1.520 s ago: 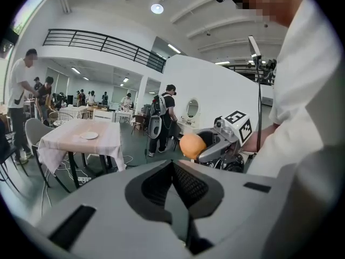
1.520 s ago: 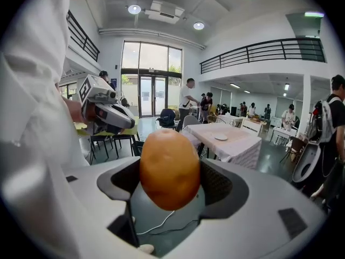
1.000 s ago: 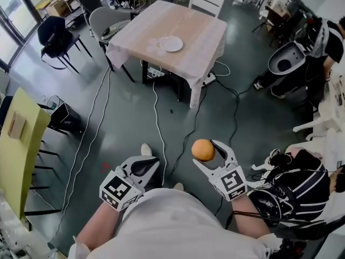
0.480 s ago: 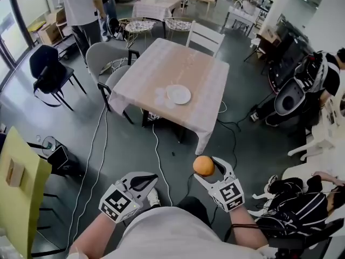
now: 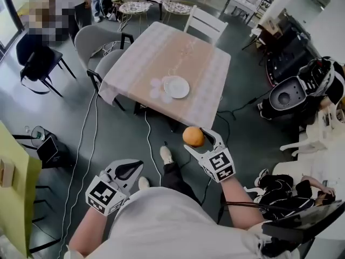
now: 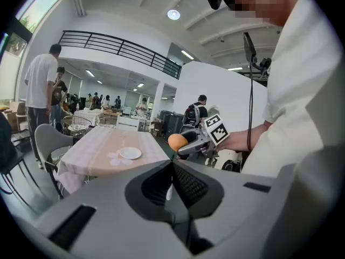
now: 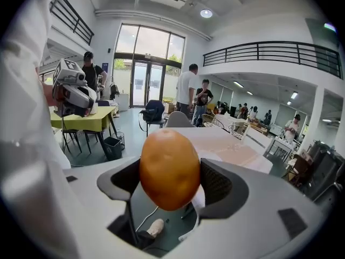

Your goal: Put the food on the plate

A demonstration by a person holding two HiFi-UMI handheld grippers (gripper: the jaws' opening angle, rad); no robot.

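Note:
An orange, potato-shaped piece of food (image 5: pixel 193 136) (image 7: pixel 170 168) (image 6: pixel 177 141) is held between the jaws of my right gripper (image 5: pixel 197 140) (image 7: pixel 171 183), which is shut on it above the floor, just short of the table's near edge. A white round plate (image 5: pixel 176 87) (image 6: pixel 130 153) lies on the near part of the beige-clothed table (image 5: pixel 202 69), with nothing on it. My left gripper (image 5: pixel 128 170) (image 6: pixel 172 183) hangs lower left over the floor, its jaws closed together with nothing between them.
A grey chair (image 5: pixel 95 42) and a white chair (image 5: pixel 205 20) stand at the table. Cables (image 5: pixel 86 128) trail over the grey floor. A yellow table (image 5: pixel 13 190) is at the left. A person in a white shirt (image 6: pixel 40 90) stands beyond the table, and bags (image 5: pixel 283 190) lie at right.
I have walked closer to the table; it and the plate now sit nearer and lower in view. The right gripper with the food has moved up toward the table's edge.

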